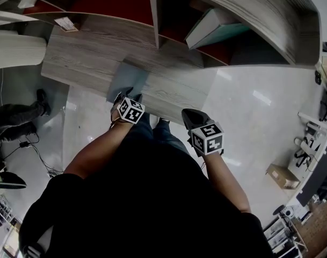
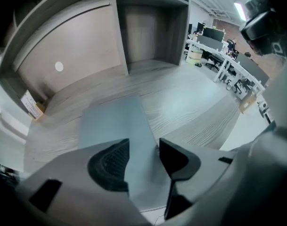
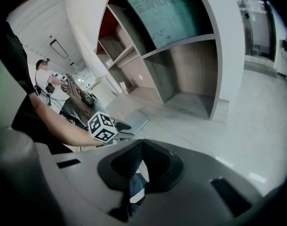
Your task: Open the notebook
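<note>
Nearest the head camera: person's dark torso and bare forearms, one gripper in each hand. Left gripper [image 1: 128, 95] is over the near end of the flat grey-blue closed notebook [image 1: 125, 79], which lies on the pale wood-grain desktop [image 1: 77, 58] below the shelf compartments.

Left gripper view: claw [image 2: 144, 147] fairly wide. One jaw is over the cover and the other over bare wood just beside the notebook's [image 2: 115, 121] long edge. Nothing is pinched yet. Can't tell if the tips touch the surface.

Right gripper [image 1: 189, 113] hangs off the desk front, well apart from the notebook. Its own view shows the claw [image 3: 142, 147] closed tip to tip with nothing in it, only trouser fabric behind.

Judgement: step in hand is catching the cover edge, and the task has barely started.

To do it well:
- Confirm the straddled edge is the free one. Spine side isn't readable from here.
- Drop one tip to desk level and slide it under the cover only, not the whole page block.
- Close lightly. The cover looks thin and probably flexes.
- Swing it up in an arc about the spine, no straight pull, or the notebook likely skates on the smooth wood.
- If it slides, bring the right gripper in to pin the far corner.
</note>
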Available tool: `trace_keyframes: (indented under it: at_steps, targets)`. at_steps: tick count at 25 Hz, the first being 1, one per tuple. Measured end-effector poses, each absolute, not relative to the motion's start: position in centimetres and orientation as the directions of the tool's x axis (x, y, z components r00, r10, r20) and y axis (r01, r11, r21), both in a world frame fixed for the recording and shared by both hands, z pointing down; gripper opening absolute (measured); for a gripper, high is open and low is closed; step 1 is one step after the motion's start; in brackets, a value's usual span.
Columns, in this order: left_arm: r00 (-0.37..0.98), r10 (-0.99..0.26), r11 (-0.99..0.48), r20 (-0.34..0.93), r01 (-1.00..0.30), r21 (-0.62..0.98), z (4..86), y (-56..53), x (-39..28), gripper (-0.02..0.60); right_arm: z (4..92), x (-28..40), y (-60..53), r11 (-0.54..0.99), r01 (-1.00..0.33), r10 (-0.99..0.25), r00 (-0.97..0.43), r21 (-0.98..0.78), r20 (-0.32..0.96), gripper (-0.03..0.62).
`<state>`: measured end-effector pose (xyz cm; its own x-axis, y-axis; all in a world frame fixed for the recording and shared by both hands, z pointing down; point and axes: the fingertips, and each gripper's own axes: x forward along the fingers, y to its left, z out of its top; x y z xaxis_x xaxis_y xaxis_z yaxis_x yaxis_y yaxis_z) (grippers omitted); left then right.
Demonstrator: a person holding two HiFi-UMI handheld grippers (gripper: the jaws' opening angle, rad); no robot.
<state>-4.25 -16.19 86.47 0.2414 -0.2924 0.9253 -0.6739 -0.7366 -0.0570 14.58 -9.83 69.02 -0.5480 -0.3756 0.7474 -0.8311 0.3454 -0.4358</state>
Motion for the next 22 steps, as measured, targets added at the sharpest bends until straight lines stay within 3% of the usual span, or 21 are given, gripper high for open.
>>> trace_keyframes:
  at_steps: [7, 22]
  targets:
    - [0.272, -0.290, -0.791, 0.917, -0.608, -0.070, 85.9, -15.1, -3.2, 0.074, 68.7, 14.9, -9.6, 0.343, -0.832, -0.381, -0.548, -0.436, 0.745, 0.002]
    - [0.289, -0.308, -0.808, 0.906, -0.583, -0.089, 84.4, -15.1, -3.0, 0.020, 68.4, 15.0, -9.5, 0.364, -0.825, -0.390, -0.557, -0.433, 0.733, 0.002]
